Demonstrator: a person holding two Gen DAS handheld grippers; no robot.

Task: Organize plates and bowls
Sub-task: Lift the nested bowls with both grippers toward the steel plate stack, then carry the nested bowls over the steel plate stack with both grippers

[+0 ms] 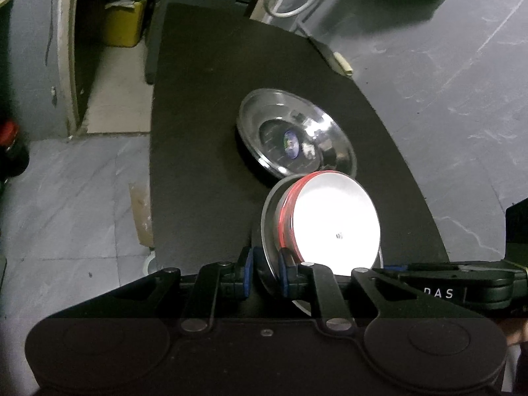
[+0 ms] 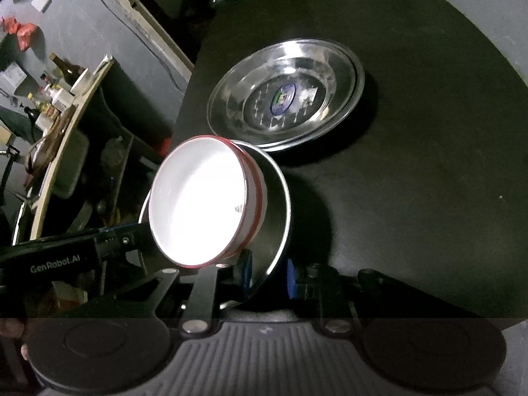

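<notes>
A steel bowl [image 2: 279, 198] hangs tilted over the black table [image 2: 412, 165], with a white bowl with a red-striped rim [image 2: 198, 201] nested in it. My right gripper [image 2: 268, 275] is shut on the steel bowl's rim at one side. My left gripper [image 1: 266, 275] is shut on the steel bowl's rim [image 1: 269, 217] at the other side, and the white bowl [image 1: 340, 221] faces away from it there. Just beyond the bowls, a stack of shiny steel plates [image 1: 297, 132] with a blue sticker lies flat on the table. In the right wrist view the plates [image 2: 287, 95] lie nearly against the bowls.
The table's curved edge drops to a grey marble floor [image 1: 82, 181] on both sides. A yellow box [image 1: 125, 26] and a white cable [image 1: 290, 0] lie beyond the far end. A cluttered shelf with bottles [image 2: 62, 92] stands left of the table.
</notes>
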